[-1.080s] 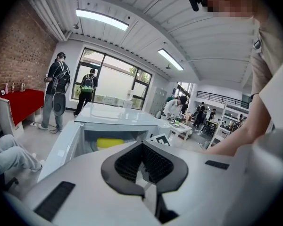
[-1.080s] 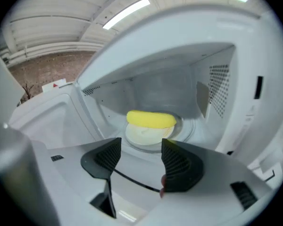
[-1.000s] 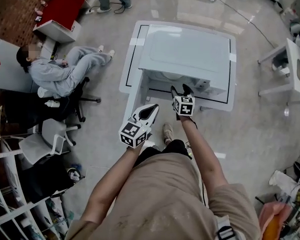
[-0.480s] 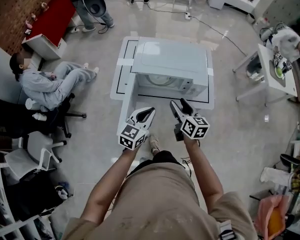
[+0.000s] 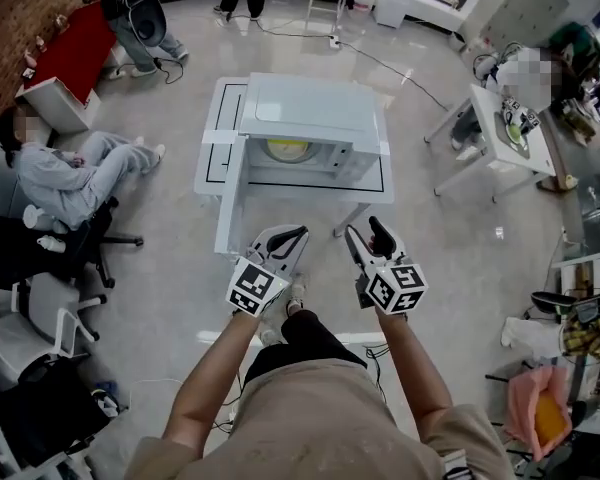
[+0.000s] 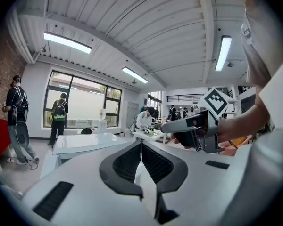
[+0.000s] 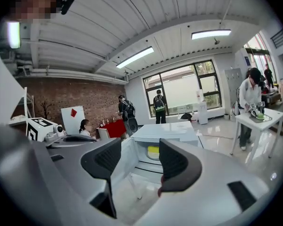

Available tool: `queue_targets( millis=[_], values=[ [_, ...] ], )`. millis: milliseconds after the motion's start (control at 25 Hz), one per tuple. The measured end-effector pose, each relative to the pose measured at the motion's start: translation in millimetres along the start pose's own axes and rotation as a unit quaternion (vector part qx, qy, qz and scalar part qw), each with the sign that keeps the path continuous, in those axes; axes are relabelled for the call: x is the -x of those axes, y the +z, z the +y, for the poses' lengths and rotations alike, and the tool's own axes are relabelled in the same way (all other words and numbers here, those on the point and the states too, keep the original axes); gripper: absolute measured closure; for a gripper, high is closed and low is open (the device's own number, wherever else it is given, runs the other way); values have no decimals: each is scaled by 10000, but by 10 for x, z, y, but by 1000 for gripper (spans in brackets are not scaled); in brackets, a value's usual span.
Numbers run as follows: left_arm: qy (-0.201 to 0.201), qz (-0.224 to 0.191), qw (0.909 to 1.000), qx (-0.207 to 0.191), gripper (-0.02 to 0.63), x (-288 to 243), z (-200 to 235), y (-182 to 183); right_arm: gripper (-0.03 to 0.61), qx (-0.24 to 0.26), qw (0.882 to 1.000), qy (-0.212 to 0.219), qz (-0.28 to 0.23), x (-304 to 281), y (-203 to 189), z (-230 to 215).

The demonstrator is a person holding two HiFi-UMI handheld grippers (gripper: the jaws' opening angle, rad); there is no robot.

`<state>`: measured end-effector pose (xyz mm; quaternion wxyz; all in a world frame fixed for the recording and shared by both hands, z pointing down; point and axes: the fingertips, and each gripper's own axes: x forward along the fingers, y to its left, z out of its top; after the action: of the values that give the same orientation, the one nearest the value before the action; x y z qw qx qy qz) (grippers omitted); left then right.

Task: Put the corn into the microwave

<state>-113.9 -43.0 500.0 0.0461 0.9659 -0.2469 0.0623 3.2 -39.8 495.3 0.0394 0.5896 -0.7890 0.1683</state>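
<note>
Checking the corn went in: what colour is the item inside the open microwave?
A yellow item in the white microwave; clearest in the right gripper view.

The top of the microwave [image 5: 315, 103] hides most of the yellow thing [image 5: 287, 150] inside it. Seen past my right claw [image 7: 137, 150], it is small and blurred, probably the corn, shape unclear.

we see a bright, evenly lit room, ceiling tube lamps [image 6: 66, 42] glowing white, daylight blowing out the window [image 7: 188, 89], pale sheen on the glossy floor [image 5: 280, 33], shadows faint, both gripper views bulged by fisheye with black corners, nearest surfaces soft
</note>
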Motion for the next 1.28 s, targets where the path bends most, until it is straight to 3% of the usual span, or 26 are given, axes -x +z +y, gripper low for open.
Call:
queue_targets(
  millis=[240,440,760,1040,1280],
  values=[
    [-110,22,9998,151,612,103,-351,63,322,392,9992,-91,-64,569,-26,-140],
    [223,66,9995,219,612,128,-392,82,322,783,9968,132,-38,921,-33,-364],
    [688,16,9963,518,612,-41,-553,59,322,548,9984,45,-149,1348,-1,-1161],
    [926,-31,9925,802,612,-203,-853,-149,322,291,9995,-33,-78,1639,-331,-1697],
    [1265,158,9873,944,612,-157,-1012,-395,324,397,9992,-42,8,1808,-529,-1949]
  ],
)
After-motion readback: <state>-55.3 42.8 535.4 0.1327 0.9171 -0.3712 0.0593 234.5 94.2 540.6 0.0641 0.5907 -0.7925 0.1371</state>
